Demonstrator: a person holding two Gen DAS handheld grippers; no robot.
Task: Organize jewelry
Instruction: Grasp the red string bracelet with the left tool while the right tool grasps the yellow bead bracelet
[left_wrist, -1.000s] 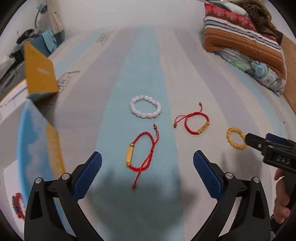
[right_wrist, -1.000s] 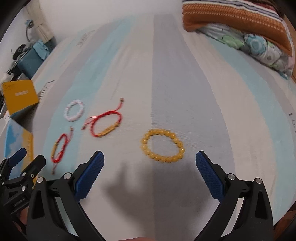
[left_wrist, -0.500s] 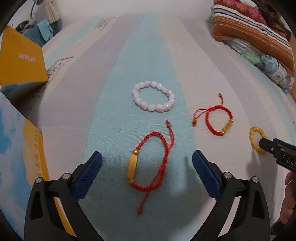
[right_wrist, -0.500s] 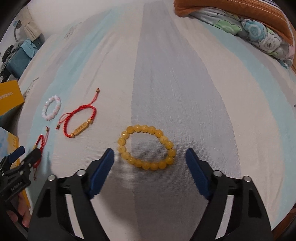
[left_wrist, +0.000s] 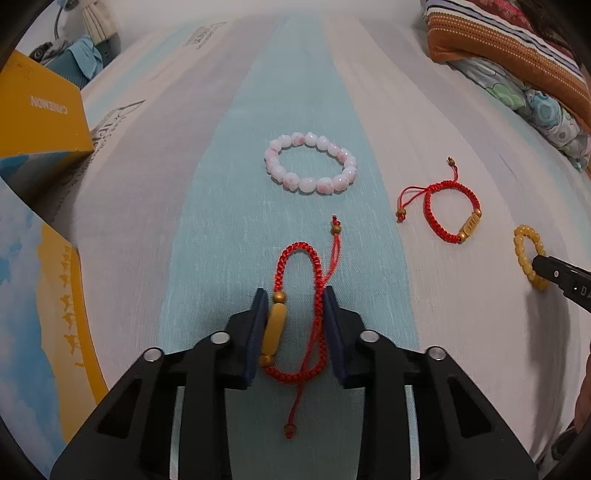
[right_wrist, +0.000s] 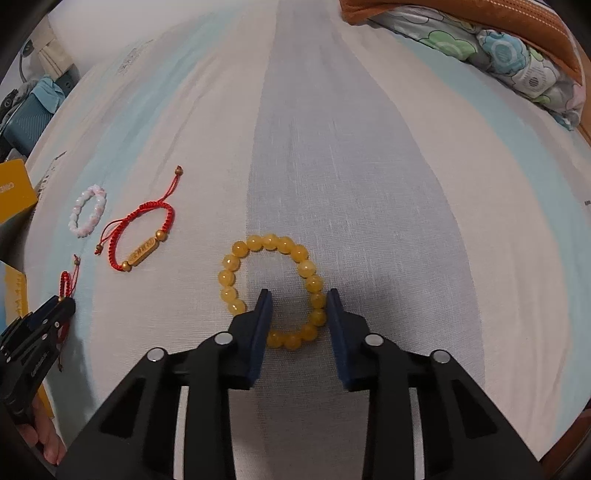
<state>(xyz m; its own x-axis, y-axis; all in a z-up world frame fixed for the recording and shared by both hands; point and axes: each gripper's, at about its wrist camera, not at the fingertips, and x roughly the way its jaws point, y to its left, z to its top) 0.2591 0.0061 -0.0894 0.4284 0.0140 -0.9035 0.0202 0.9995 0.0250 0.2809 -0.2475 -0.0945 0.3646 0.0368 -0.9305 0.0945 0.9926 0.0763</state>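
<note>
Four bracelets lie on the striped bedsheet. My left gripper (left_wrist: 295, 295) has its jaws narrowed around a red cord bracelet with a gold tube bead (left_wrist: 275, 326), pads touching both sides. A pink-white bead bracelet (left_wrist: 310, 162) and a second red cord bracelet (left_wrist: 452, 214) lie beyond. My right gripper (right_wrist: 297, 297) has its jaws narrowed over the near right part of a yellow bead bracelet (right_wrist: 258, 243); the left pad is inside the ring, the right pad outside. That bracelet also shows in the left wrist view (left_wrist: 524, 251).
A yellow box (left_wrist: 33, 110) and a blue-and-yellow lid (left_wrist: 40, 306) stand at the left. Striped and floral pillows (left_wrist: 517, 55) lie at the back right. The bed's right edge (right_wrist: 569, 435) is near the right gripper.
Both grippers have moved down and forward onto their bracelets and their jaws have narrowed from wide open. The bracelets have not left the sheet.
</note>
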